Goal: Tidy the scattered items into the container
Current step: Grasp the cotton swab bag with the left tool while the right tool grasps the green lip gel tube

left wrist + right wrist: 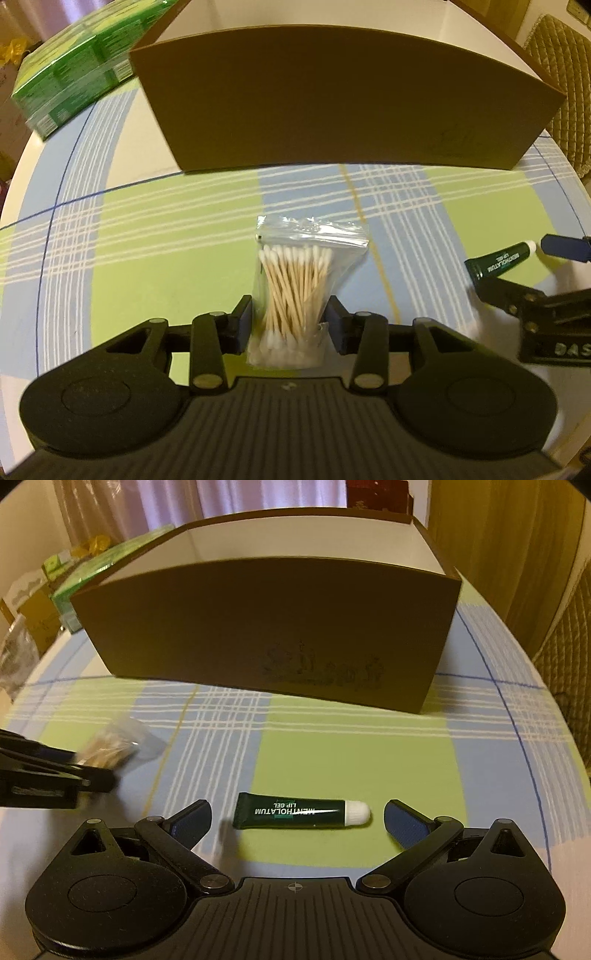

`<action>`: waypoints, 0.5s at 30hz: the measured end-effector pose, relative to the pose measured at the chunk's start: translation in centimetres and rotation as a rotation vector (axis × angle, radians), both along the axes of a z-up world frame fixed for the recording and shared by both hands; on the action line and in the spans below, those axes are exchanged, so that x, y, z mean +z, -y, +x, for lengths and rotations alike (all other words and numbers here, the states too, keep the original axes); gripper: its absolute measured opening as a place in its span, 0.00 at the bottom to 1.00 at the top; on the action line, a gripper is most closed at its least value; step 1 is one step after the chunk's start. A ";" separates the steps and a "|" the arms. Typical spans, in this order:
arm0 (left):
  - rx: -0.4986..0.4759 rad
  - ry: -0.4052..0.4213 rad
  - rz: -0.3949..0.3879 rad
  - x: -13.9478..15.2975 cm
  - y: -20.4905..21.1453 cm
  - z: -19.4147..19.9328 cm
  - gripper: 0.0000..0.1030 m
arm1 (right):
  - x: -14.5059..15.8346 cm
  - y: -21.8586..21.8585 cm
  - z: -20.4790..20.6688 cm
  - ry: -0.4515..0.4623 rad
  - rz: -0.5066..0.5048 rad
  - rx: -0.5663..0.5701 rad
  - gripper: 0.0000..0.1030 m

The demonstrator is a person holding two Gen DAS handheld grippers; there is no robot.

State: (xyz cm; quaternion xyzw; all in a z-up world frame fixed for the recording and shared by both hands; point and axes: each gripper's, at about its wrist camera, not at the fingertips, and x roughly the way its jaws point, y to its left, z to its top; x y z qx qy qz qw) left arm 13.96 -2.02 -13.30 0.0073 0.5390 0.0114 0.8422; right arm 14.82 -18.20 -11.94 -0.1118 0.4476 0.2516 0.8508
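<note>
A clear zip bag of cotton swabs (295,273) lies on the checked tablecloth, and my left gripper (290,325) is shut on its lower half, pads pressing both sides. The same bag (114,746) shows blurred at the left of the right wrist view, beside the left gripper's fingers (85,779). A dark green lip gel tube (295,810) with a white cap lies flat and crosswise between the spread fingers of my open right gripper (297,819), untouched. The brown open-topped box (258,627) stands just behind both items; its white inside shows nothing from here.
A green wrapped package (74,70) sits at the box's left, near the table's rounded edge. The right gripper (528,269) and the lip gel tube (498,260) are close on the left gripper's right. A quilted chair back (561,74) stands at the far right.
</note>
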 end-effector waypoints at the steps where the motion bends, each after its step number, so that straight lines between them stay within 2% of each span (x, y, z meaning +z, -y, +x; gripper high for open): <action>1: 0.001 -0.001 0.001 0.0 -0.1 0.0 0.38 | -0.3 -0.3 -0.2 0.009 -0.027 0.006 1.00; 2: 0.001 -0.002 0.000 0.1 -0.3 -0.1 0.38 | -0.6 -0.4 -0.4 0.020 -0.028 0.021 0.89; 3: 0.002 -0.002 0.000 0.2 -0.4 -0.2 0.39 | -0.6 -0.4 -0.6 0.044 -0.022 0.038 0.84; 8: -0.005 0.000 0.002 0.2 -0.4 -0.4 0.39 | -0.7 -0.4 -0.8 0.047 -0.014 0.036 0.84; 15: -0.027 -0.010 0.002 0.3 -0.8 -0.8 0.39 | -0.7 0.1 -1.9 0.033 0.004 0.132 0.84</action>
